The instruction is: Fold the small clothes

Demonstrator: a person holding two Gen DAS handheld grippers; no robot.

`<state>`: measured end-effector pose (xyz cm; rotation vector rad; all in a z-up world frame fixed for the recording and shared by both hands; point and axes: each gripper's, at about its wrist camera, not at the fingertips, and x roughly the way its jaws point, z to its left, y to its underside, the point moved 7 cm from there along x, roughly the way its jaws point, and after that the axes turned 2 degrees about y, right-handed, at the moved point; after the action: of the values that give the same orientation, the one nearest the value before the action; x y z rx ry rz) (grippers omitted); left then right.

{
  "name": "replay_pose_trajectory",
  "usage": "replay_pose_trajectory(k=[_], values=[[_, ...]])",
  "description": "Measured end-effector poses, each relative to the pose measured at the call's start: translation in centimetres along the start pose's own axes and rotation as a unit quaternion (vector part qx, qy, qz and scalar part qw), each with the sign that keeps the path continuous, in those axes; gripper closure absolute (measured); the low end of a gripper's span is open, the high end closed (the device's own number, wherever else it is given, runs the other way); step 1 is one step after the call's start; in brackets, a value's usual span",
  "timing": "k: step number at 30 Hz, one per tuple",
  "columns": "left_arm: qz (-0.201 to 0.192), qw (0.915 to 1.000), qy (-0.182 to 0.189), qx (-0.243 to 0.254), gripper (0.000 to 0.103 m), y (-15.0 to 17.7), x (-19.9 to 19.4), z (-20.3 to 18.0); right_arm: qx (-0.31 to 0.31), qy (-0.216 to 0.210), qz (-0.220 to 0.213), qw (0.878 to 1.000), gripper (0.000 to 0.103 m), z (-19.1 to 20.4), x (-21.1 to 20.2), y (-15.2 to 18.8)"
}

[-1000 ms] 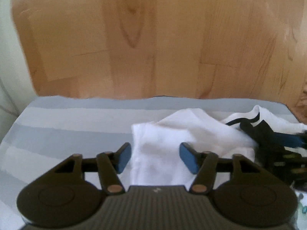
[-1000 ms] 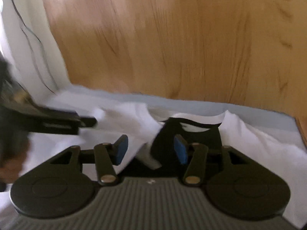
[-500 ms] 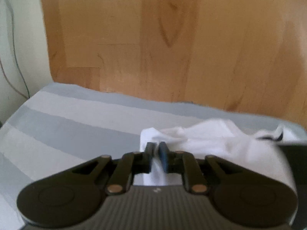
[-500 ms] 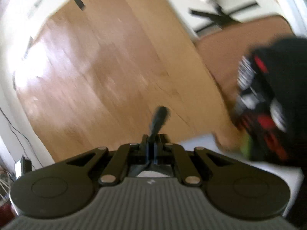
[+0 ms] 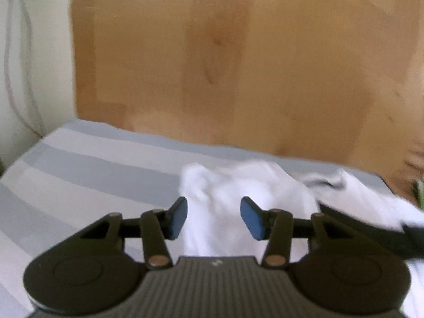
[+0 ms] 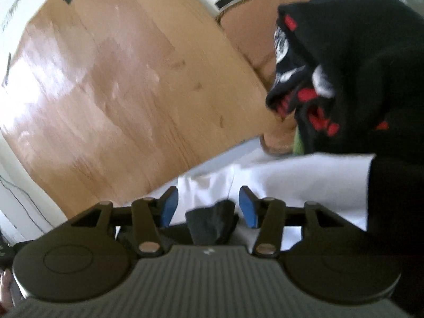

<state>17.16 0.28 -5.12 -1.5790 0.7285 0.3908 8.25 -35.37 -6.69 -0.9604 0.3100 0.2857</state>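
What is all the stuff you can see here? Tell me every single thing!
white garment: one, white with black trim, crumpled on the cloth, partly between the left gripper's fingers
striped cloth: one, grey and pale stripes, covering the work surface
wooden floor: light brown boards, beyond the surface
black clothes pile: one heap, black with red and white print, upper right of the right wrist view
black fabric piece: one, black, between the right gripper's fingers, untouched by the pads
cable: one, pale, against the white wall at far left
left gripper: one, black with blue pads, jaws opening over the white garment
right gripper: one, black with blue pads, jaws opening
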Motion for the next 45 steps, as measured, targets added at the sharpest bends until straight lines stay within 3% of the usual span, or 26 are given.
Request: replay_pose_trajectory(k=[3,4,5,7,9,11,14,19,22,23,25,26,27,29,30,33,35,36,39,41,45], values=[[0.026,0.9985,0.013,0.046,0.073,2.3,1.2,-1.6,-0.024,0.007,0.012,1.000,0.046,0.8,0.2,1.2],[0.039,0.9973,0.007,0.062,0.075,3.0,1.9,-1.9,-0.046,0.023,0.012,0.999,0.059,1.1,0.3,1.6],[0.045,0.9958,-0.002,0.080,0.076,3.8,2.6,-2.1,-0.073,0.045,0.016,0.996,0.098,1.5,0.8,1.7],[0.027,0.9929,-0.014,0.115,0.075,4.1,2.6,-2.6,-0.076,0.058,0.027,0.995,0.096,1.7,1.5,1.3],[0.032,0.9923,-0.016,0.118,0.075,4.0,2.4,-2.6,-0.059,0.039,-0.007,0.997,0.096,3.1,0.9,-0.5],[0.030,0.9952,-0.001,0.093,0.074,3.5,2.0,-1.7,-0.075,0.009,-0.042,0.996,0.097,6.1,0.1,-2.1],[-0.007,0.9996,0.016,0.020,0.073,1.5,0.0,1.2,-0.126,-0.059,-0.047,0.989,0.096,12.8,0.7,-2.4],[-0.046,0.9956,0.043,-0.069,0.071,-0.6,-2.2,6.0,-0.238,-0.152,0.002,0.959,0.095,23.4,4.4,3.2],[-0.035,0.9938,0.057,-0.089,0.071,-0.6,-1.8,6.9,-0.248,-0.210,0.097,0.941,0.087,26.0,8.0,9.0],[-0.030,0.9936,0.059,-0.092,0.071,-0.5,-1.6,7.0,-0.245,-0.219,0.137,0.935,0.085,26.0,8.9,10.7],[-0.026,0.9934,0.064,-0.092,0.071,-0.5,-1.2,6.7,-0.234,-0.218,0.144,0.936,0.080,25.0,8.7,10.9],[-0.027,0.9931,0.072,-0.089,0.071,-0.5,-1.3,6.2,-0.220,-0.214,0.128,0.943,0.070,23.9,8.4,9.8],[-0.028,0.9928,0.081,-0.084,0.071,-0.4,-1.3,5.5,-0.198,-0.200,0.111,0.953,0.067,22.7,8.2,8.4],[-0.033,0.9909,0.108,-0.072,0.071,-0.2,-1.4,3.9,-0.148,-0.175,0.089,0.969,0.067,20.3,7.8,6.1],[-0.032,0.9899,0.122,-0.065,0.071,0.0,-1.6,3.1,-0.136,-0.172,0.093,0.971,0.067,19.6,7.5,5.9],[-0.023,0.9896,0.140,-0.022,0.071,0.9,-1.1,0.4,-0.135,-0.144,0.146,0.969,0.066,18.0,7.9,8.4],[-0.002,0.9936,0.111,0.023,0.071,2.0,0.1,-0.9,-0.141,-0.113,0.207,0.961,0.068,16.1,9.7,11.5],[0.022,0.9953,0.083,0.045,0.073,2.9,1.4,-1.1,-0.133,-0.117,0.181,0.967,0.068,15.8,9.8,11.8],[0.006,0.9947,0.050,0.090,0.071,3.5,1.6,-1.7,-0.097,-0.115,0.196,0.969,0.066,16.0,9.7,11.5],[0.004,0.9943,0.046,0.096,0.068,3.5,1.5,-1.9,-0.098,-0.124,0.148,0.976,0.066,15.7,6.9,9.8],[0.005,0.9946,0.044,0.094,0.067,3.6,1.6,-1.9,-0.101,-0.059,0.065,0.991,0.066,10.6,0.6,7.5]])
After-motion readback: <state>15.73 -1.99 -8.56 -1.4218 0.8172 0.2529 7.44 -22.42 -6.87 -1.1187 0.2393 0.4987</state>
